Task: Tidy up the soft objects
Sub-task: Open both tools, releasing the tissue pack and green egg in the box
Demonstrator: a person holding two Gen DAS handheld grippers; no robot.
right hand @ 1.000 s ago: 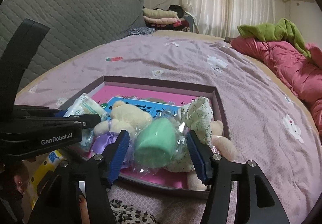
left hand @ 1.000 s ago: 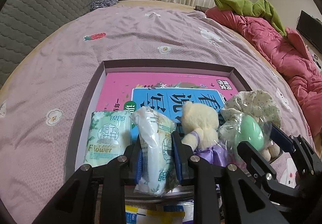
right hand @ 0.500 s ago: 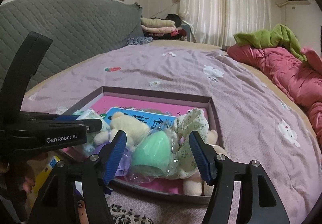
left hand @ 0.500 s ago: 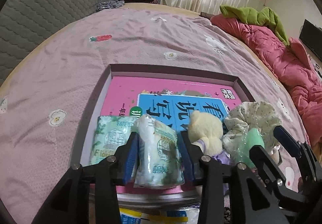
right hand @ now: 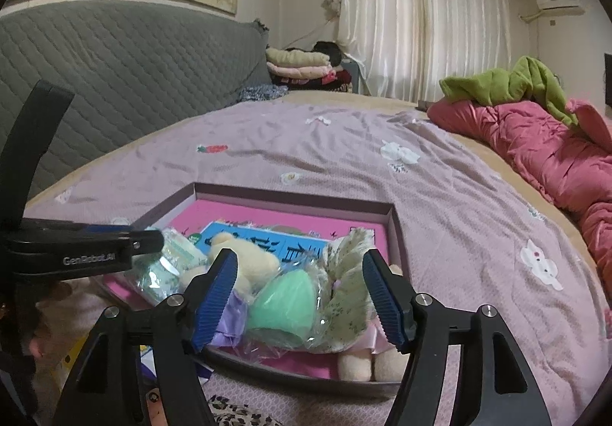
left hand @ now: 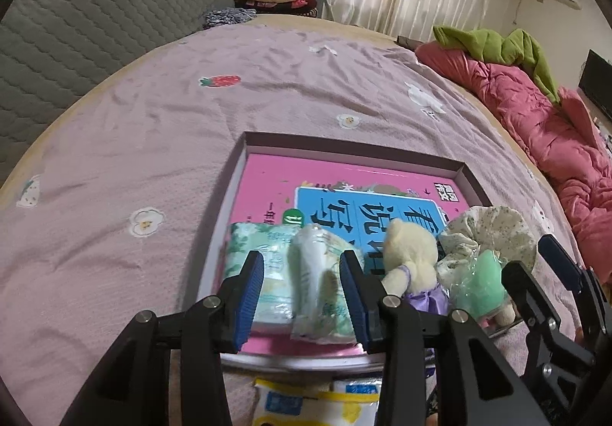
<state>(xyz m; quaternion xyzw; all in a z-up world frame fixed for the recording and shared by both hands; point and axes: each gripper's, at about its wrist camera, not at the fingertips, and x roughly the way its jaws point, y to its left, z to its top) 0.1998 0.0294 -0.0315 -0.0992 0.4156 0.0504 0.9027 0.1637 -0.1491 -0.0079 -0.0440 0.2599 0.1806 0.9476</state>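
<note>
A shallow box (left hand: 352,150) with a pink book inside lies on the purple bedspread. Along its near edge lie a flat tissue pack (left hand: 267,257), an upright tissue pack (left hand: 317,292), a cream teddy bear (left hand: 409,257), a green sponge in clear wrap (left hand: 478,280) and a floral-dressed plush (left hand: 493,231). My left gripper (left hand: 302,296) is open, its jaws on either side of the upright tissue pack without touching. My right gripper (right hand: 298,296) is open around the green sponge (right hand: 283,303), with the floral plush (right hand: 348,288) and teddy (right hand: 244,265) beside it.
A yellow and white packet (left hand: 317,403) lies on the bed in front of the box. A red quilt (right hand: 535,143) with a green cloth (right hand: 508,82) runs along the right side. A grey headboard (right hand: 114,59) and folded clothes (right hand: 298,66) stand behind.
My left gripper has opened and let go of the upright tissue pack, which now rests in the box. Both grippers have pulled back and risen a little; the right one opened wider.
</note>
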